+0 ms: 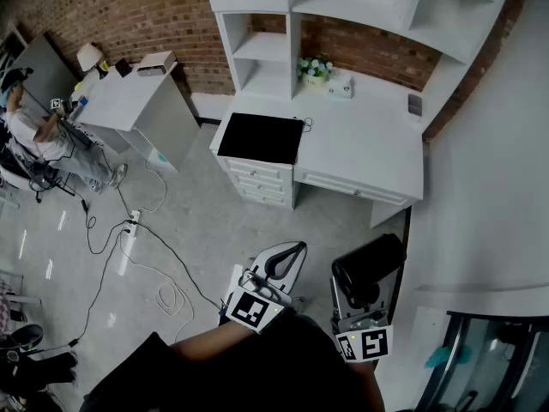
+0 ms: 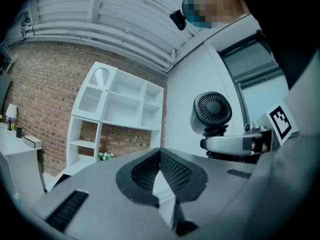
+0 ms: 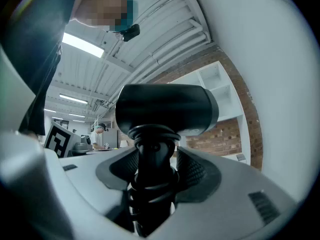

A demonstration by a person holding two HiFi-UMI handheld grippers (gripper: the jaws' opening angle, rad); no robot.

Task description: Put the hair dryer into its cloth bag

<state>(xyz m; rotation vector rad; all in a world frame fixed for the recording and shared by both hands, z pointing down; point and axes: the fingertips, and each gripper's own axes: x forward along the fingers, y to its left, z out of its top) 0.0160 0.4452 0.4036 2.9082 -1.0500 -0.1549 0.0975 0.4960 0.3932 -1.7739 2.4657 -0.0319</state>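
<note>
A black hair dryer stands upright in my right gripper, which is shut on its handle. The dryer's barrel lies crosswise above the jaws. In the left gripper view the dryer's round grille shows to the right, above the right gripper. My left gripper is held beside it; its pads meet with nothing between them. A flat black cloth bag lies on the left part of the white desk, well ahead of both grippers.
The desk has drawers under the bag, shelves above, a flower pot and a small dark object. Cables and a power strip lie on the floor at left. A person sits by another white table.
</note>
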